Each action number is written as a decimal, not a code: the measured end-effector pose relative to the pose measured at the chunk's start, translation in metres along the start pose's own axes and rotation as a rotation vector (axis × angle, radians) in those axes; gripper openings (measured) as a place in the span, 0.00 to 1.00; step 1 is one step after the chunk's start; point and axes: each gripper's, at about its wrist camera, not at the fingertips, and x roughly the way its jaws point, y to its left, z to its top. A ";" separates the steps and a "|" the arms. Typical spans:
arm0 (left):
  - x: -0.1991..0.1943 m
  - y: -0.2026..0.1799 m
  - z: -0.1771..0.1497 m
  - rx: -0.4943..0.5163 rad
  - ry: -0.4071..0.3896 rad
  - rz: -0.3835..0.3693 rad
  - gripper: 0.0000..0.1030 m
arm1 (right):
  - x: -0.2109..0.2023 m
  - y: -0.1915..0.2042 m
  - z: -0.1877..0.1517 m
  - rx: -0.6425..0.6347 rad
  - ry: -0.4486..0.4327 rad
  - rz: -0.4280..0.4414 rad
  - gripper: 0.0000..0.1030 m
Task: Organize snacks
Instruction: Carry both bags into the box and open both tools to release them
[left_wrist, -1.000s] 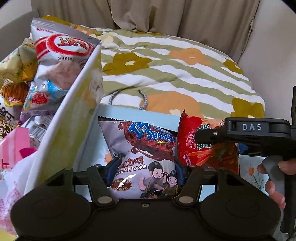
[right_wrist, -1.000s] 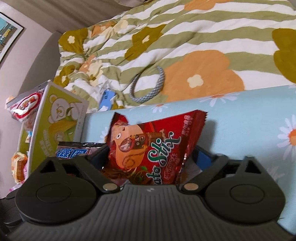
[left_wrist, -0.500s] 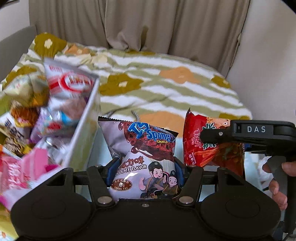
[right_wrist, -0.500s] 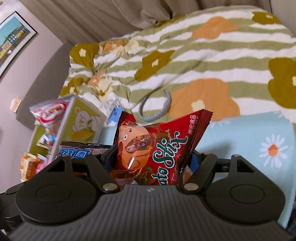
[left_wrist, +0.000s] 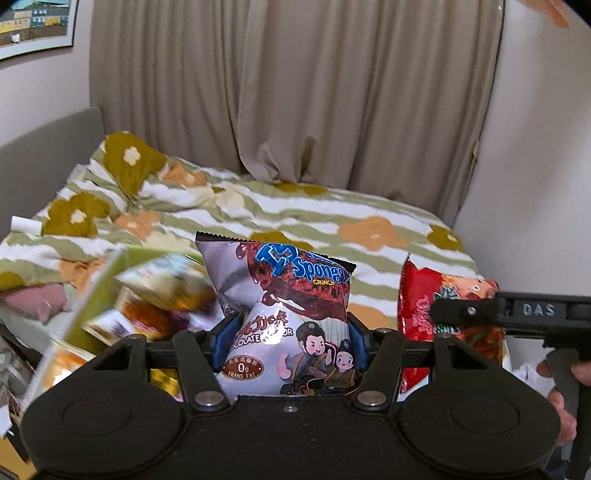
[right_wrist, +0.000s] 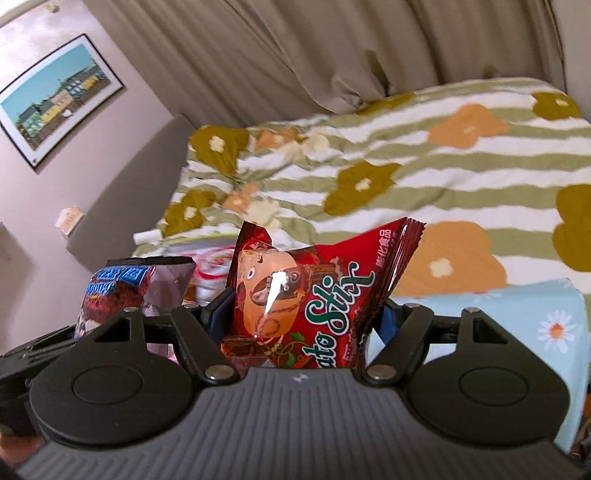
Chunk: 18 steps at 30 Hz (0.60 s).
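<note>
My left gripper (left_wrist: 288, 343) is shut on a grey-purple chocolate Sponge Crunch bag (left_wrist: 291, 295), held upright above the bed. My right gripper (right_wrist: 299, 325) is shut on a red Potato Stix bag (right_wrist: 314, 295). Each bag also shows in the other view: the red bag (left_wrist: 443, 314) at the right of the left wrist view, the Sponge bag (right_wrist: 122, 291) at the left of the right wrist view. A green box full of snacks (left_wrist: 110, 306) lies low at the left, blurred.
A bed with a green striped flower quilt (left_wrist: 295, 214) fills the background, with beige curtains (left_wrist: 295, 92) behind. A light blue daisy cloth (right_wrist: 517, 325) lies at the lower right. A framed picture (right_wrist: 55, 99) hangs on the left wall.
Both grippers have risen and tilted up with their bags. The snack box and blue cloth have dropped low in view; curtains and wall now show.
</note>
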 end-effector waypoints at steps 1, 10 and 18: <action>-0.003 0.010 0.003 0.001 -0.005 0.002 0.62 | 0.001 0.011 -0.001 -0.001 -0.006 0.003 0.87; 0.004 0.107 0.021 -0.001 0.027 -0.011 0.62 | 0.039 0.102 -0.016 0.034 -0.034 0.000 0.87; 0.046 0.170 0.023 -0.024 0.116 -0.091 0.92 | 0.074 0.153 -0.031 0.071 -0.057 -0.082 0.87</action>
